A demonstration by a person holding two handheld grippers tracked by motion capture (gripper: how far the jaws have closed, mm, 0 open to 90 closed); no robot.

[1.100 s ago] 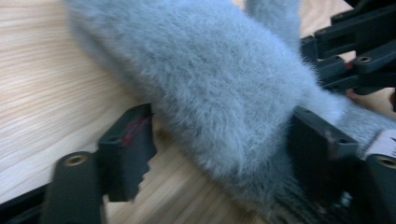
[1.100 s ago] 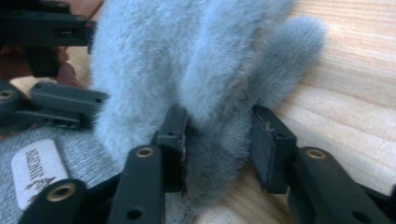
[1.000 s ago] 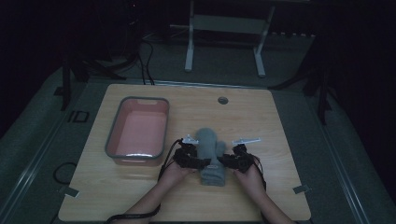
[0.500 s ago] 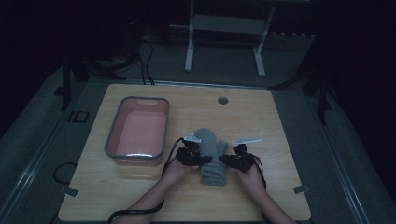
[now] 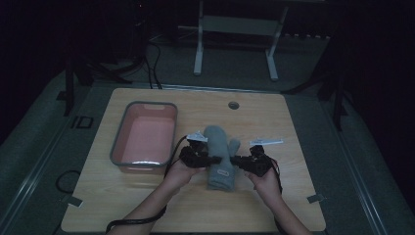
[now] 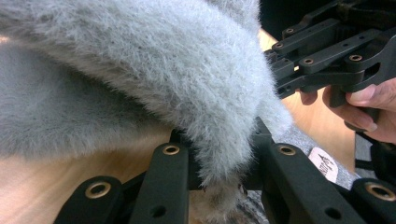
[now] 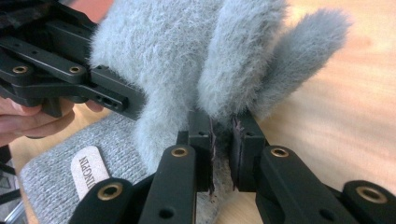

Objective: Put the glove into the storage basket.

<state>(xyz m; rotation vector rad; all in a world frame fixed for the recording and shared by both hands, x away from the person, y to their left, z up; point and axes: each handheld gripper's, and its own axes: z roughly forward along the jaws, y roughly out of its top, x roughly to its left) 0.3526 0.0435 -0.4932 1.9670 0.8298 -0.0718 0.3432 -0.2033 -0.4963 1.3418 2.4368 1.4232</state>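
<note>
A: What is seen toward the left edge of the table (image 5: 147, 215)?

B: A pink bin (image 5: 145, 138) with a grey rim is set there, near the far left corner. Nothing can be made out in it; only a bare pink floor with a strip of glare along its near wall.

A: And the mitten (image 5: 221, 156)?

B: It is laid at the middle of the table, nearer the front edge, with its cuff toward the person and its fluffy tip toward the far edge. It is well apart from the bin's inside, just to the right of the bin.

A: How is it held?

B: The left gripper (image 5: 205, 157) is closed on the fluffy left edge; fur is seen pinched between its jaws in the left gripper view (image 6: 219, 186). The right gripper (image 5: 243, 160) is clamped on the right edge, beside the thumb, with only a thin fold caught between the pads (image 7: 236, 135).

A: What could go wrong?

B: Both bites are shallow and taken on loose pile, so a slip is judged likely if the mitten is lifted or pulled sideways. If only one side is lost, the mitten would be swung or dropped short of the bin. Fur could also be tugged out.
</note>
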